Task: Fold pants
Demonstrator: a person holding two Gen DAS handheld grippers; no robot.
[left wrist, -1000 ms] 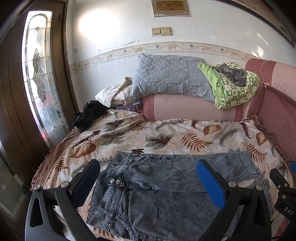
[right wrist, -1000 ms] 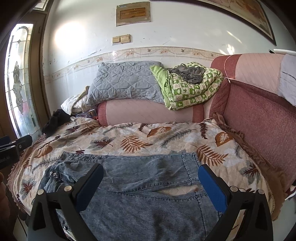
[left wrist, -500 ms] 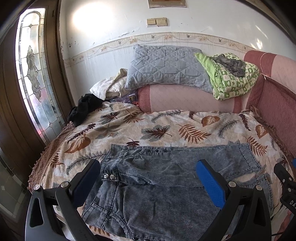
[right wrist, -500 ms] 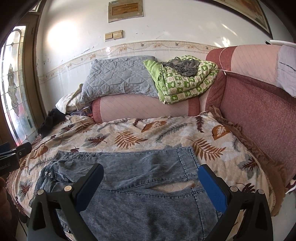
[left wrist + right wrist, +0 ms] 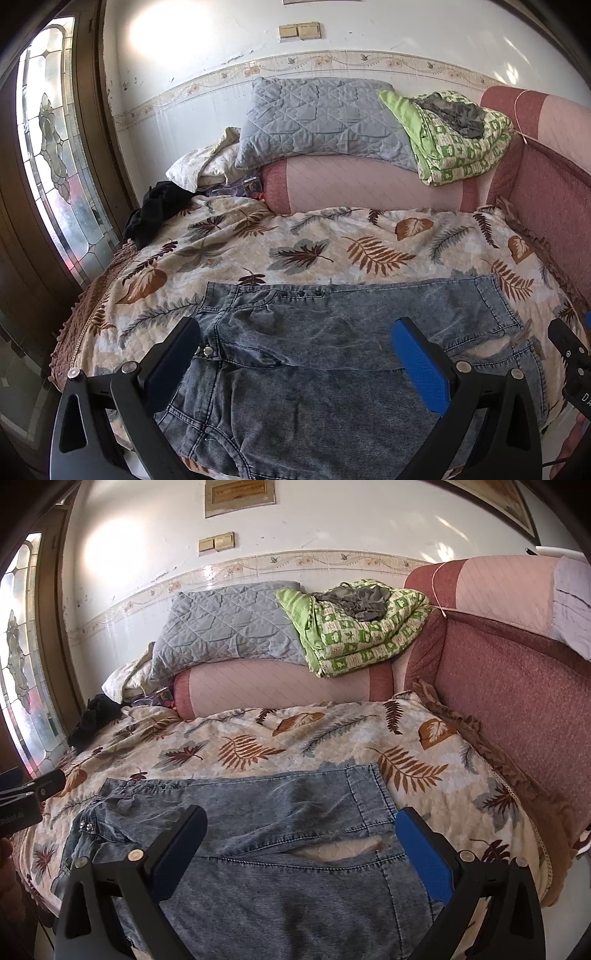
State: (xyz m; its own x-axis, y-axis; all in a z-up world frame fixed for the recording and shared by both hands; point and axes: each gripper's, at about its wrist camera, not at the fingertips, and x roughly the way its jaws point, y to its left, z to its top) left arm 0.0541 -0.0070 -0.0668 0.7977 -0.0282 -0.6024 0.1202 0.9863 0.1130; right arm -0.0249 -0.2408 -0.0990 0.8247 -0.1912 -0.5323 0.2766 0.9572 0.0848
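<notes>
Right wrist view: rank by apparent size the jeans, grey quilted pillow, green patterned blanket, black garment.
1. jeans, though nearness to the camera inflates them
2. grey quilted pillow
3. green patterned blanket, close to the pillow
4. black garment

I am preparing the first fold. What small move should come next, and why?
Probably lower both open grippers onto the near edge of the jeans and pinch it: left gripper by the waistband, right gripper by the hems. The jeans lie spread flat on the leaf-print bedspread, legs side by side, and neither gripper holds cloth.
</notes>
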